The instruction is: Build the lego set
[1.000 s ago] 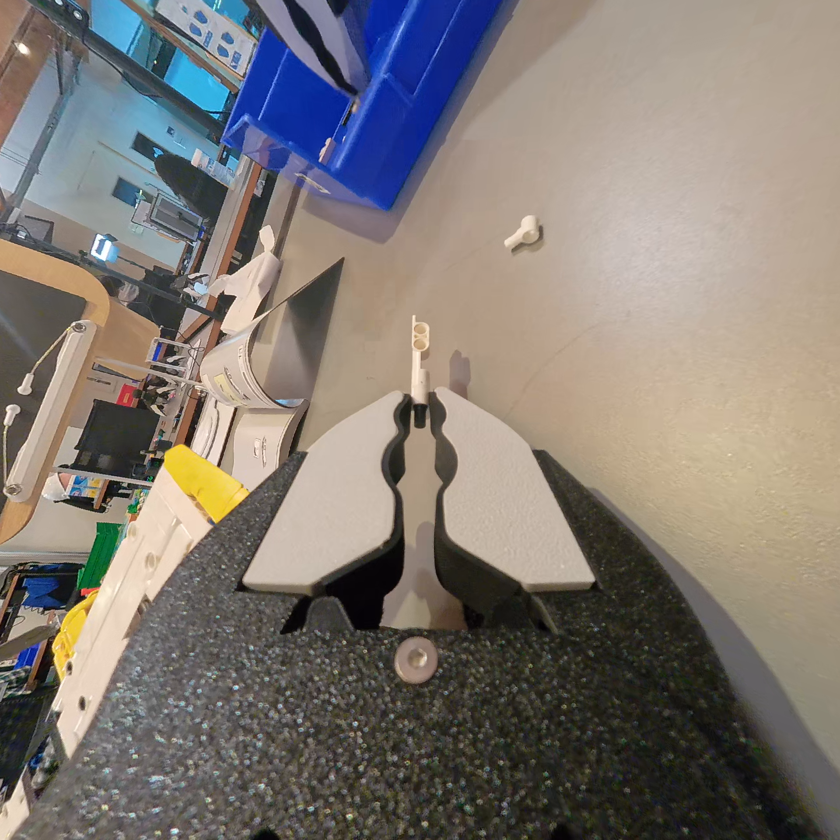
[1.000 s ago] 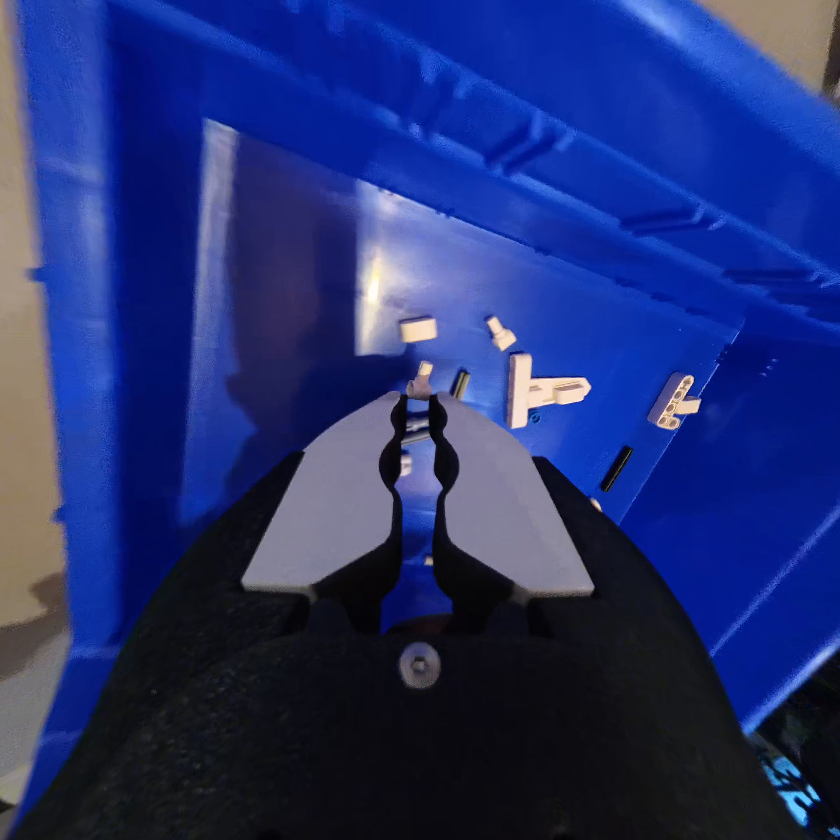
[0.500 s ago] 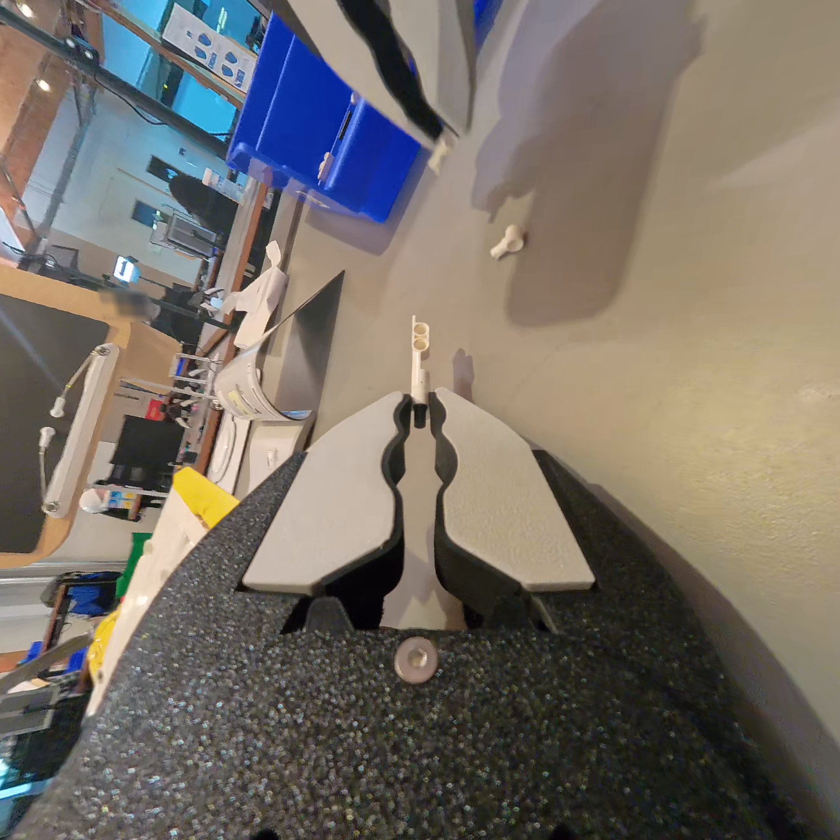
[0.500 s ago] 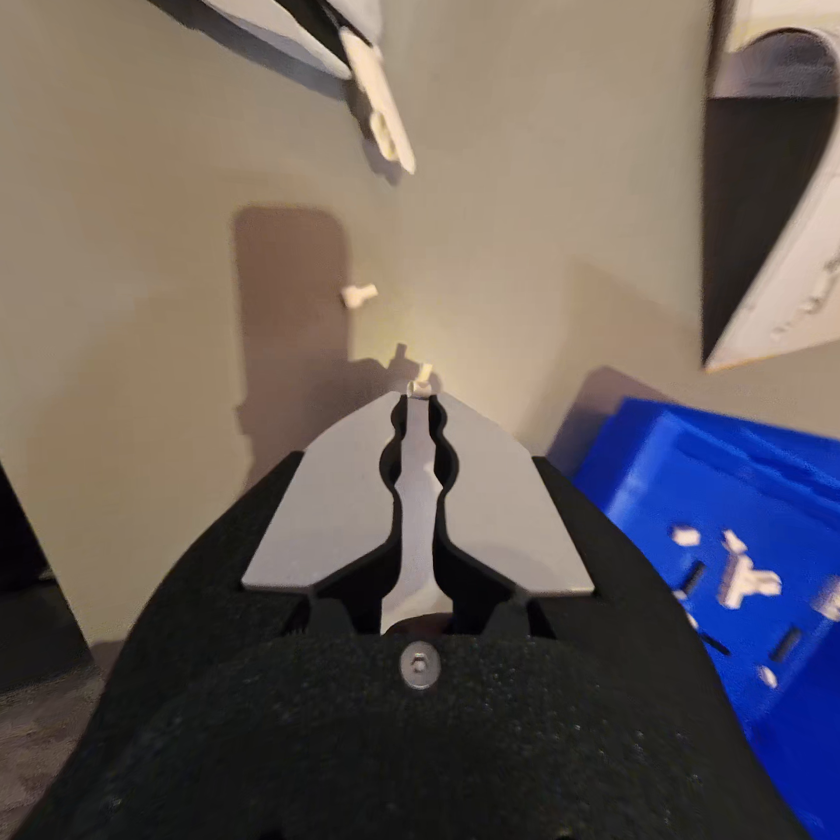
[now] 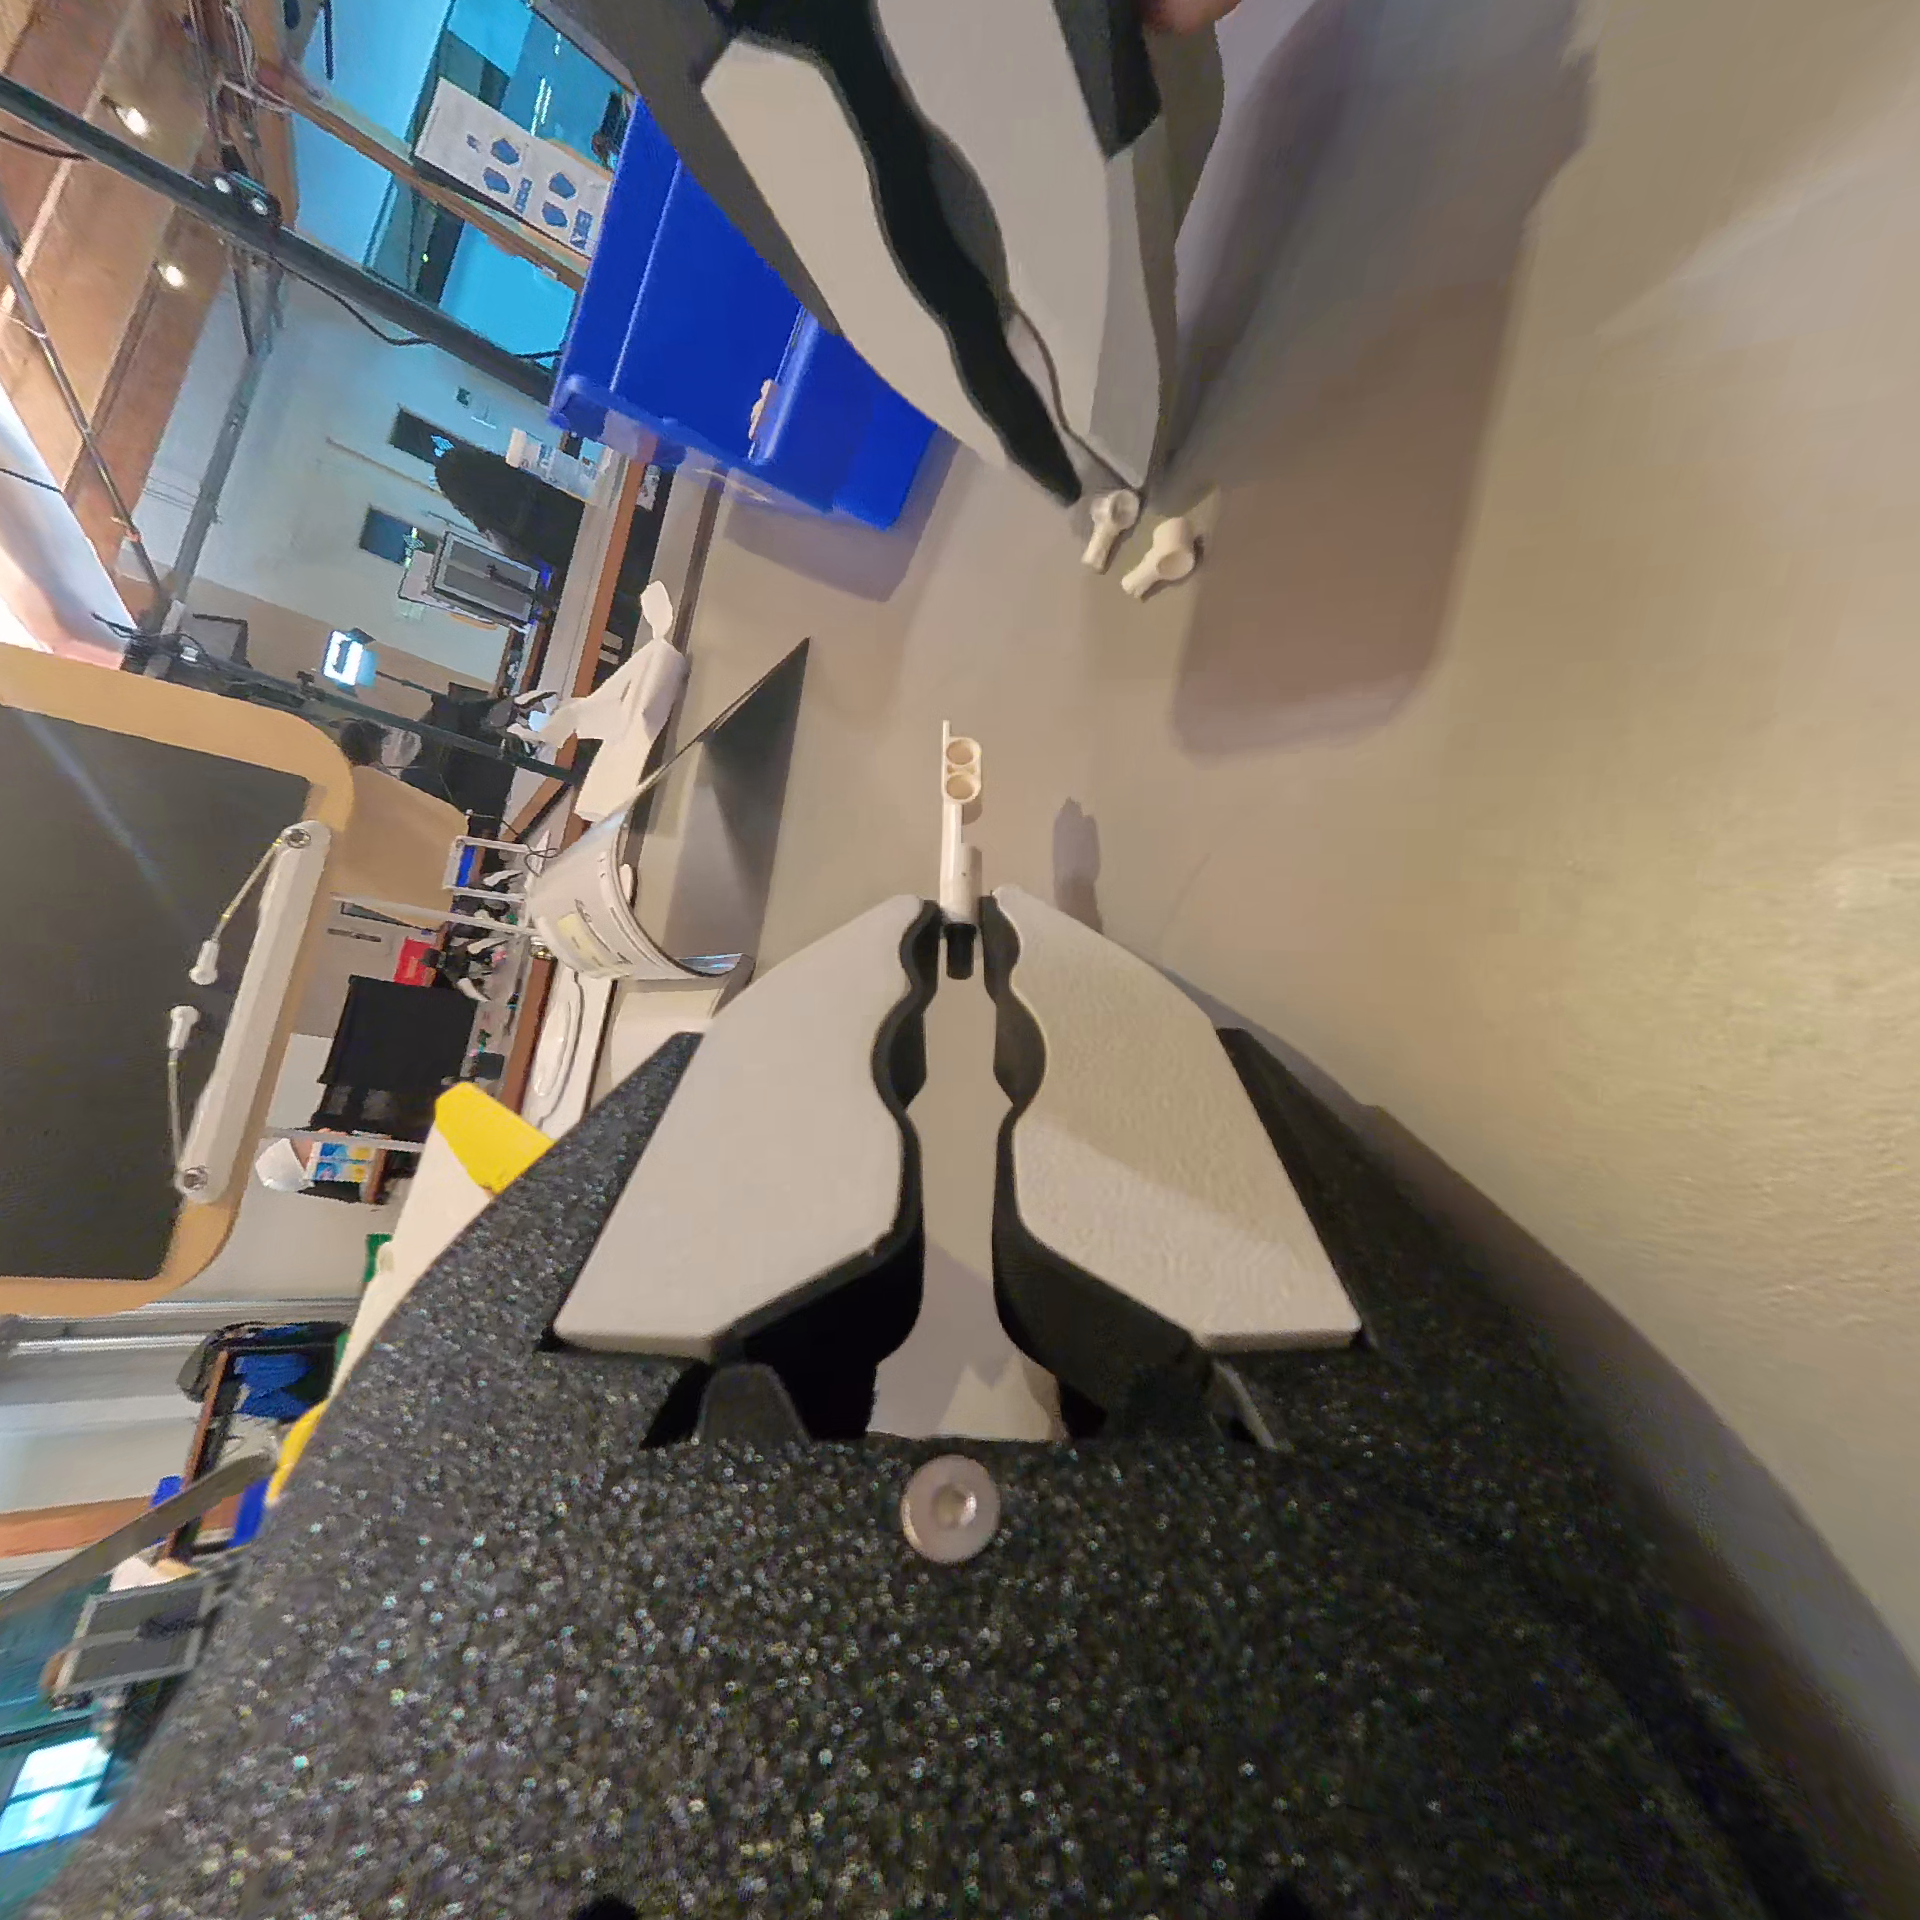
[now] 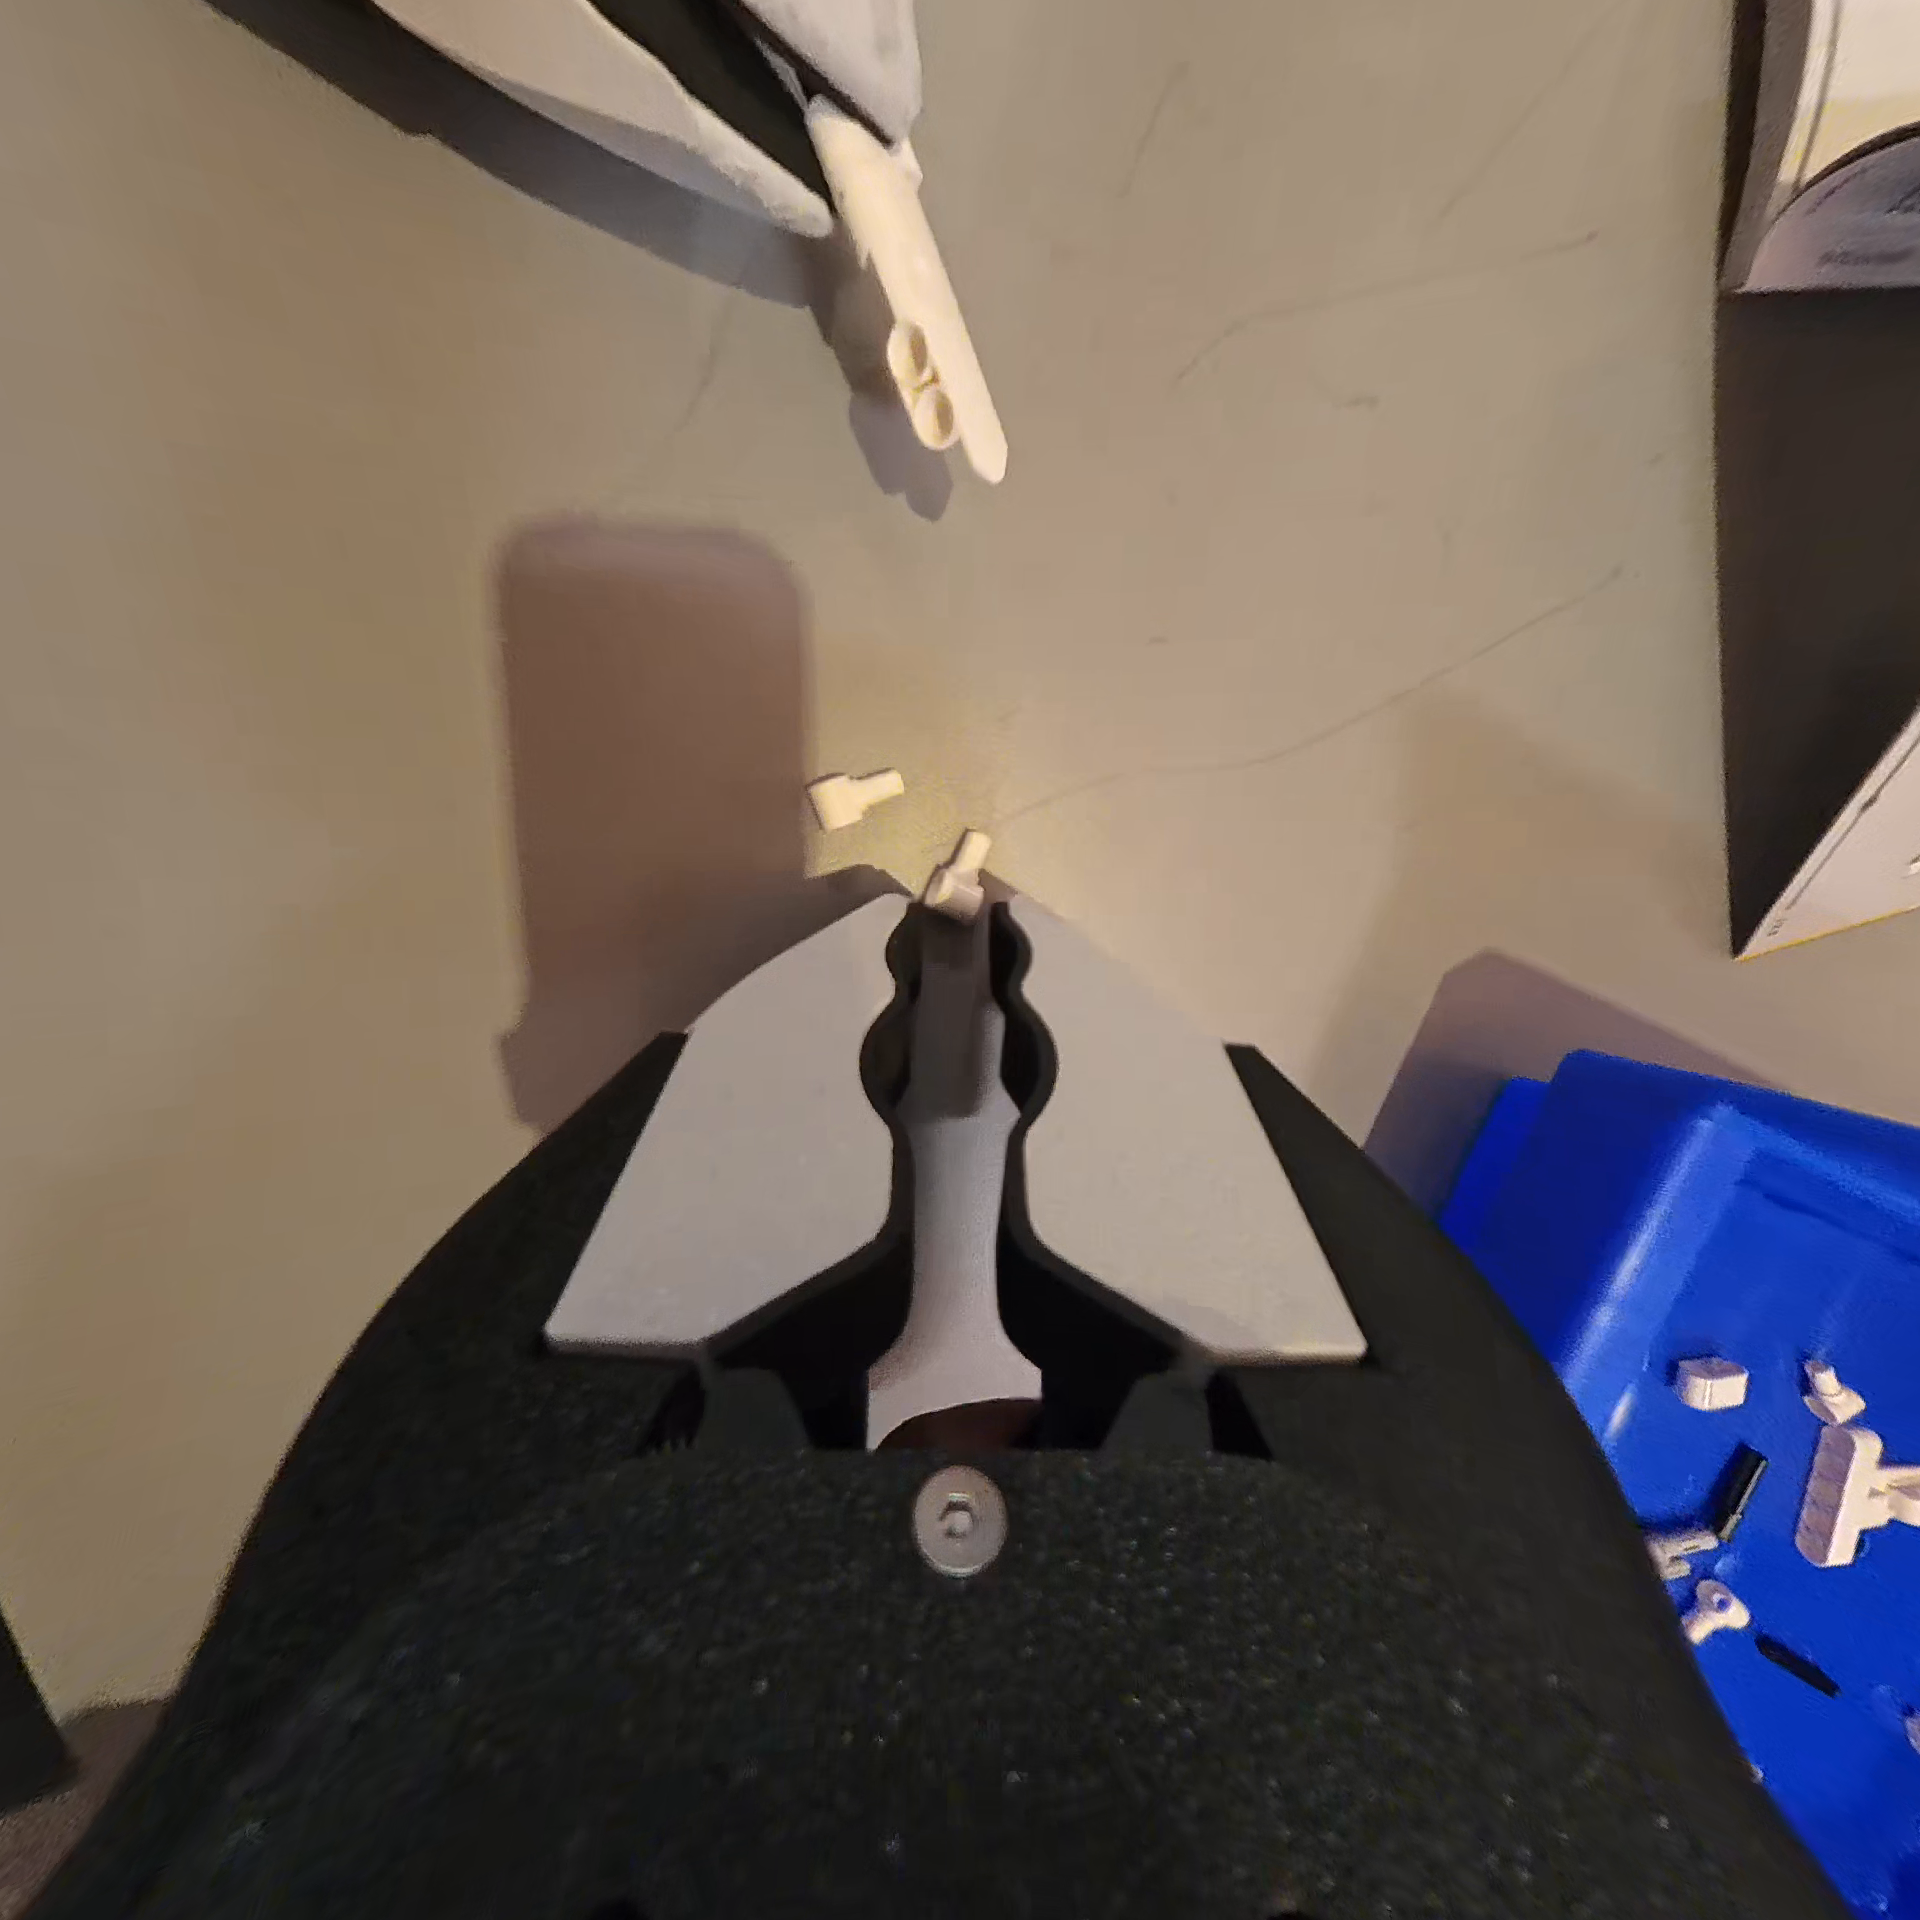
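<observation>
My left gripper (image 5: 961, 914) is shut on the end of a long white beam (image 5: 958, 810) with two round holes, held just above the grey table (image 5: 1507, 935). The gripper (image 6: 862, 125) and its beam (image 6: 925, 312) also show at the top of the right wrist view. My right gripper (image 6: 956, 912) is down at the table, jaws slightly parted. A small white connector (image 6: 954, 883) sits tilted between its fingertips, with a gap at the right pad. The left wrist view shows this gripper (image 5: 1117, 483) with that connector (image 5: 1110, 525) at its tips. A second like connector (image 6: 852, 800) lies close by.
A blue bin (image 6: 1662, 1299) with several small white and black parts stands at the lower right of the right wrist view, and far off in the left wrist view (image 5: 707, 312). A black panel with a white curved object (image 6: 1818, 623) lies on the table at the right. My right fingertips sit around 10 centimeters from my left ones.
My right gripper carried the small connector out of the blue bin to the table beside the other connector. Its jaws have now parted a little and the connector has tilted. My left gripper keeps its beam.
</observation>
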`<state>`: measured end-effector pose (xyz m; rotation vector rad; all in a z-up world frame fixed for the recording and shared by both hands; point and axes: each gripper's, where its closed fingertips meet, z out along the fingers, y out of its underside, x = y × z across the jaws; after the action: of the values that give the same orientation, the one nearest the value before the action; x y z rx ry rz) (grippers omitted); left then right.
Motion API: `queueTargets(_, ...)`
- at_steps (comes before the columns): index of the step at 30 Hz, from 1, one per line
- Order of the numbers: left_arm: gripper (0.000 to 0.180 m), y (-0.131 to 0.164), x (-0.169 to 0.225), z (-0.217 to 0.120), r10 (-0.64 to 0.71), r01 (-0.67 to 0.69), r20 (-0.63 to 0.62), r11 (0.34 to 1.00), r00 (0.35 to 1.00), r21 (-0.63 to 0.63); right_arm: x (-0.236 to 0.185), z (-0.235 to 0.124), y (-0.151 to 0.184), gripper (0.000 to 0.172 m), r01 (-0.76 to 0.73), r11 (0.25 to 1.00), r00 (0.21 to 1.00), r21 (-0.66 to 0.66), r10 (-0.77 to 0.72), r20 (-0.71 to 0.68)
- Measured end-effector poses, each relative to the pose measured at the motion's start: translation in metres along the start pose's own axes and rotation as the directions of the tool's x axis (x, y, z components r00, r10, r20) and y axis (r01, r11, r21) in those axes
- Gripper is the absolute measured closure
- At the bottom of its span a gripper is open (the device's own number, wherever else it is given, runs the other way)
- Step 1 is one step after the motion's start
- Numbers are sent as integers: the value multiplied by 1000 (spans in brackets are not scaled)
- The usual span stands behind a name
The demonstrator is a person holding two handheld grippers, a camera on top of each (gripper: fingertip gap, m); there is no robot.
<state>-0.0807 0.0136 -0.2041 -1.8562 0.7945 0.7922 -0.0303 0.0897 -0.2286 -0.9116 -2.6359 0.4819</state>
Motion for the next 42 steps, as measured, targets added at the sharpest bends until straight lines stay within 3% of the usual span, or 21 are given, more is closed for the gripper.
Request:
queueTargets(5,173,-1,-2,2,-74,75,-25,997,997,25,8,-1,-8,154,35,994,999,100,-31,-40)
queueTargets(11,173,-8,1,3,-143,150,-89,986,986,67,4,-8,-49,152,219,921,974,321,-190,-121)
queueTargets(15,173,-8,3,3,-150,159,-117,985,982,70,3,-3,-56,145,317,893,947,319,-280,-156)
queueTargets(21,173,-13,9,4,-129,144,-164,986,978,84,-4,8,-60,152,373,872,928,317,-345,-145)
queueTargets(25,173,-15,7,3,-162,180,-172,979,972,92,-8,6,-67,164,389,847,921,363,-354,-161)
queueTargets(30,169,-19,2,0,-226,255,-203,958,953,131,-9,3,-68,164,364,823,931,436,-330,-155)
queueTargets(36,164,-39,-3,-10,-321,391,-284,889,904,239,-12,-3,-73,164,317,794,946,518,-300,-120)
queueTargets(42,166,-44,-2,-8,-316,388,-284,887,905,250,-22,-16,-82,164,292,751,951,592,-296,-94)
